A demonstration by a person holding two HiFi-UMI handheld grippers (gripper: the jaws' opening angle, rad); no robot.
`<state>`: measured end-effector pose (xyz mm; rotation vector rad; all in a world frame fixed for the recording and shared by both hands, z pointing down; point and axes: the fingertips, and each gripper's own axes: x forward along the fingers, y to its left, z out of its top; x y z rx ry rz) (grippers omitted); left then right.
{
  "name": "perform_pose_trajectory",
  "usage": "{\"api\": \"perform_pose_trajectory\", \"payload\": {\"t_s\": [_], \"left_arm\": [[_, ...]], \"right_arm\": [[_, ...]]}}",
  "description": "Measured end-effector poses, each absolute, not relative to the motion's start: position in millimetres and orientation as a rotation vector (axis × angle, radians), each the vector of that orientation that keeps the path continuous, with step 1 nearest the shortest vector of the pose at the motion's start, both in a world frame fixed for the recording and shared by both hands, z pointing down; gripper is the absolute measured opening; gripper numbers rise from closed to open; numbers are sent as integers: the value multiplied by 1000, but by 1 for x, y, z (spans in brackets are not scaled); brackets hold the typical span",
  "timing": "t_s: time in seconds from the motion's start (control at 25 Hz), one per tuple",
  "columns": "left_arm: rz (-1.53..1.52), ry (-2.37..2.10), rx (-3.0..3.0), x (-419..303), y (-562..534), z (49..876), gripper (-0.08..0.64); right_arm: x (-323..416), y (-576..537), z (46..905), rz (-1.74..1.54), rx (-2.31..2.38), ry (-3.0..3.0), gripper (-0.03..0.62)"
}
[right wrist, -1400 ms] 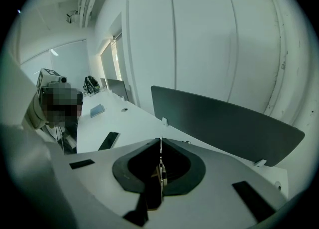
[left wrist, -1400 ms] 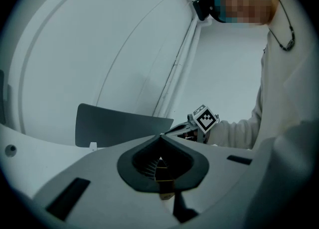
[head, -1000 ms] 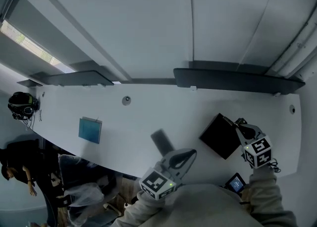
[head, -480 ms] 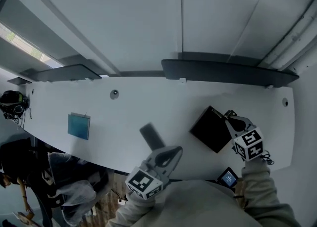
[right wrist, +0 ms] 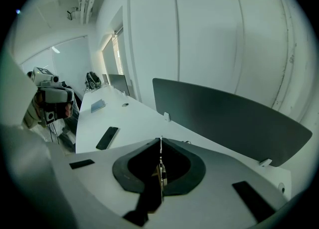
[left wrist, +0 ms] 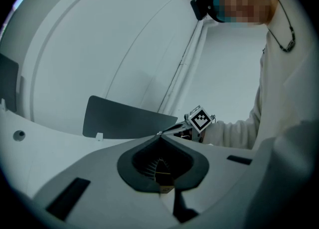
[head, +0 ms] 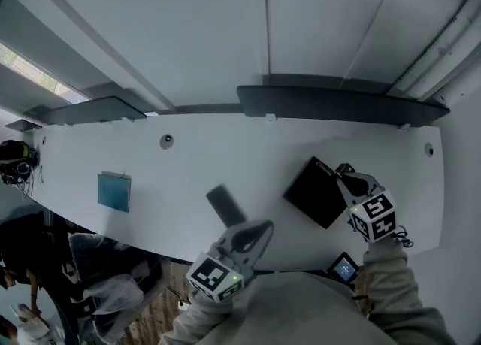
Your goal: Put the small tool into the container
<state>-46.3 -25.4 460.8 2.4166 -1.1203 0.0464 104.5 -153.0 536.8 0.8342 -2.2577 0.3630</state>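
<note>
**Both claws shut, right claw at the container's edge**

Head view: a black square container lies flat on the right part of the long white bench. The right claw points at the container's far right edge with its jaws together. Whether its tip touches the rim or hangs above it cannot be told. The left claw hangs at the bench's near edge, well apart from the container. It is aimed toward a dark phone-like slab just ahead of it. A teal pad lies well to the left. A small screened device sits at the near edge, beside the right forearm. Dark partition panels stand along the far side.

Left gripper view: the left claw's jaws meet tip to tip, with nothing between them. Beyond them are the right claw and a pale sleeve, in front of a partition panel.

Right gripper view: the jaws are closed to a thin seam. Whether the small tool is nipped in that seam cannot be told. Ahead on the bench lies the slab, with the teal pad farther off.
</note>
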Motion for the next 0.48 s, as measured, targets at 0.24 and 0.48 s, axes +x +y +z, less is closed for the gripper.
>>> {"api": "perform_pose_trajectory", "payload": {"t_s": [0.24, 0.48], "left_arm": [[50, -1113, 2408, -47, -24, 464, 2], [56, -1112, 2402, -47, -22, 467, 2]], "right_arm": [[106, -152, 539, 370, 839, -2251, 31], [106, -151, 544, 377, 836, -2246, 31]]}}
